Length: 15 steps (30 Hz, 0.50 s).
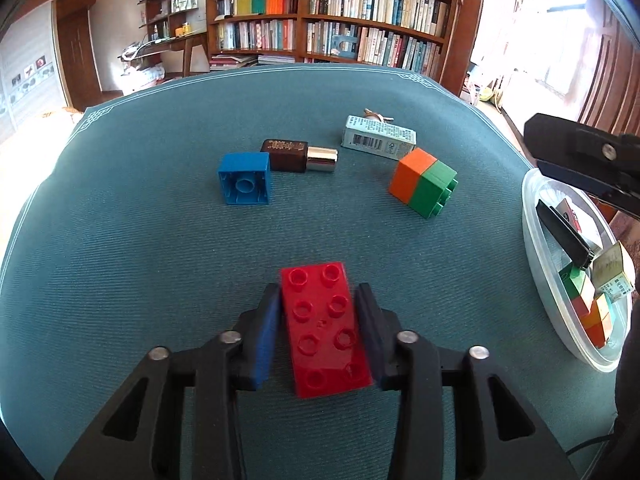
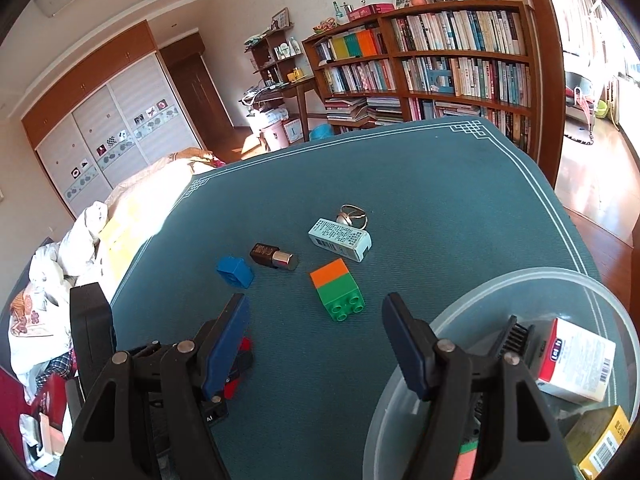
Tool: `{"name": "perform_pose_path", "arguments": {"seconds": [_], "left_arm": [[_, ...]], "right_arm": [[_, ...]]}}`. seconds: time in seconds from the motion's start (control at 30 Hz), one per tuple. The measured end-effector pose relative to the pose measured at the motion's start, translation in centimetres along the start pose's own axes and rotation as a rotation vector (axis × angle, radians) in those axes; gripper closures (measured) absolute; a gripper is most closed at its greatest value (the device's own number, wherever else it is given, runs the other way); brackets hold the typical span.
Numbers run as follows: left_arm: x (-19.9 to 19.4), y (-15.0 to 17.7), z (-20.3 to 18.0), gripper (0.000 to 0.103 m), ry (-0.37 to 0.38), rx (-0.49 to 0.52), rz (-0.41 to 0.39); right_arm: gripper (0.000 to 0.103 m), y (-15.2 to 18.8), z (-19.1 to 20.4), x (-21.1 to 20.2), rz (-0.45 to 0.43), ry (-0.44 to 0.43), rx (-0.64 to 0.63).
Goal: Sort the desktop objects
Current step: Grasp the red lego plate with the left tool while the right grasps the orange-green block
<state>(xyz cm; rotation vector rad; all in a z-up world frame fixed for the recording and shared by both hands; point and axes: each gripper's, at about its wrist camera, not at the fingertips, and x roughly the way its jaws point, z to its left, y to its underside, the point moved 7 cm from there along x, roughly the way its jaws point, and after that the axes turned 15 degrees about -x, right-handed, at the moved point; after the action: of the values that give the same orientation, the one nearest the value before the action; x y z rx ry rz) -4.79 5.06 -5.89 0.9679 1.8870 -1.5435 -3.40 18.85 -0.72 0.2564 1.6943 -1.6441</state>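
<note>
My left gripper [image 1: 318, 294] is shut on a long red brick [image 1: 324, 326], its blue pads against both long sides, low over the teal tablecloth [image 1: 140, 248]. A blue brick [image 1: 245, 178], a brown lipstick [image 1: 298, 155], a pale blue carton [image 1: 378, 142] and an orange-and-green brick stack [image 1: 423, 182] lie beyond it. My right gripper [image 2: 316, 312] is open and empty, above the rim of a clear plastic bowl [image 2: 500, 280]. The orange-and-green stack [image 2: 336, 290] lies just ahead of it. The left gripper and a bit of red brick [image 2: 240, 350] show behind its left finger.
The bowl [image 1: 532, 240] at the table's right edge holds a black comb [image 1: 564, 236], small cartons and coloured bricks. A metal ring [image 2: 354, 214] lies behind the pale blue carton [image 2: 340, 238]. A bookcase stands behind the table, a bed to the left.
</note>
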Motion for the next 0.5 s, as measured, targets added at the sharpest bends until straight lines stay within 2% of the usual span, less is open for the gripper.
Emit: {"name": "perform_pose_path", "arguments": {"seconds": [0.23, 0.5], "left_arm": [[-0.7, -0.3, 0.1, 0.068, 0.003, -0.005, -0.035], [-0.5, 0.0, 0.4, 0.068, 0.013, -0.026, -0.016]], "right_arm": [[0.031, 0.1, -0.2, 3.3, 0.071, 0.020, -0.012], [0.042, 0.2, 0.0, 6.3, 0.158, 0.056, -0.060]]}}
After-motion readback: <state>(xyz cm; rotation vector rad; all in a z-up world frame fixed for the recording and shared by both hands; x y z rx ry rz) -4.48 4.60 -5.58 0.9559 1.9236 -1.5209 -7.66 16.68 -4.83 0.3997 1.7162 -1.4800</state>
